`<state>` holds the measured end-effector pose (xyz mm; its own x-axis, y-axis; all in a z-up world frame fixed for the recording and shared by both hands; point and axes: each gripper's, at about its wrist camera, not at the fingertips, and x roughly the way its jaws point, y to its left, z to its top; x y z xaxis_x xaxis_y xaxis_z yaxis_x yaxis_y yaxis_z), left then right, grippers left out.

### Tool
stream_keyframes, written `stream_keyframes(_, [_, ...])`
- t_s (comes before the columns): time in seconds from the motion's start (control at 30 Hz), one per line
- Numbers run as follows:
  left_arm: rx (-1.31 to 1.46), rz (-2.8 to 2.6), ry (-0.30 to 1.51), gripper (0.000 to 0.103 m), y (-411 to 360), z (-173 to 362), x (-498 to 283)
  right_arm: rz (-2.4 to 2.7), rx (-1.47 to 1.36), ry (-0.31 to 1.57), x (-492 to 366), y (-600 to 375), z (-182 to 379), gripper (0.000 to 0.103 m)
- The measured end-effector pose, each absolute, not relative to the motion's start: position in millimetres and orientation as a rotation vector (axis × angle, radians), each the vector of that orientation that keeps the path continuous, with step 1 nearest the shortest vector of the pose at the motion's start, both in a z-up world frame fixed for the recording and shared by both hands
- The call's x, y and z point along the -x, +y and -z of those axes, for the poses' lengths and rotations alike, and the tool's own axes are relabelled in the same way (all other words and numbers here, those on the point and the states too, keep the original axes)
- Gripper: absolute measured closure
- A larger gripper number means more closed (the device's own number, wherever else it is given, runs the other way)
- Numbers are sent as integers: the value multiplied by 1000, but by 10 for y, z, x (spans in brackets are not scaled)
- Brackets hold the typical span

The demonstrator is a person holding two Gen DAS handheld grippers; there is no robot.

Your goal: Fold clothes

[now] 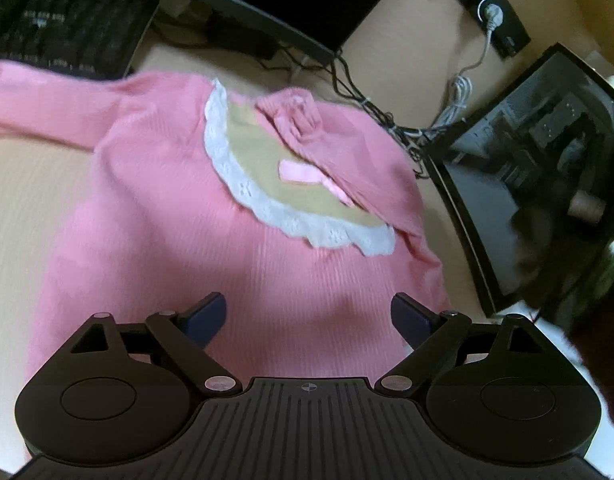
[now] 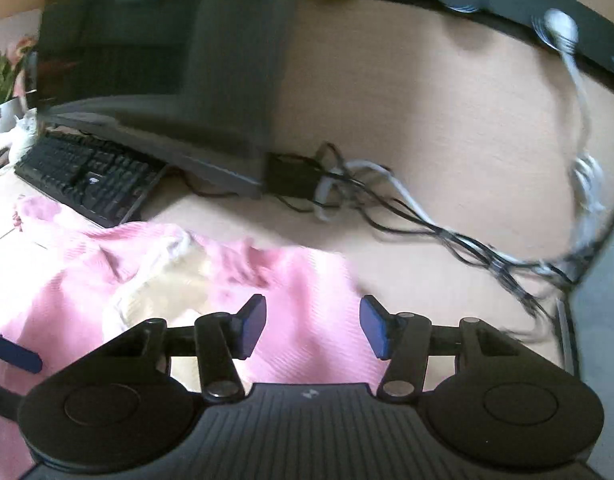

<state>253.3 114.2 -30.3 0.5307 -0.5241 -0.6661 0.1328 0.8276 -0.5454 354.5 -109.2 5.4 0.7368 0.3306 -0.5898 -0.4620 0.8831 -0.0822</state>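
Pink sweater [image 1: 179, 240] lies flat on the bench [image 1: 23, 200]; left tongs [image 1: 309, 316] and right tongs [image 2: 313, 326] both spread wide, holding nothing.

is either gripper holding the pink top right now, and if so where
Nothing is held. The left gripper and the right gripper both have open jaws above the pink top.

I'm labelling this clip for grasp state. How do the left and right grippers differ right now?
The left gripper is spread wide over the pink ribbed knit top's body; the right gripper has a narrower gap, over that top's edge near the beige desk. The left view faces the white lace collar; the right faces the tangled black and white cables. Both are open, holding nothing.
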Motion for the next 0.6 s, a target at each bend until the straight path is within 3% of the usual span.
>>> stream_keyframes(0.17, [459, 365, 991, 10, 1215, 387, -2573, -423, 135, 619, -3957, -633, 238, 53])
stream_keyframes(0.2, [467, 365, 997, 10, 1236, 416, -2559, -430, 125, 646, -4044, -577, 310, 59])
stream_keyframes(0.23, [475, 365, 1003, 10, 1257, 444, -2546, -440, 117, 676, -4127, -527, 383, 77])
stream_keyframes(0.3, [482, 376, 998, 9, 1291, 456, -2526, -483, 102, 715, -4150, -517, 428, 98])
stream_keyframes(0.6, [553, 403, 988, 8, 1370, 499, -2534, -685, -122, 601, -3852, -623, -474, 99])
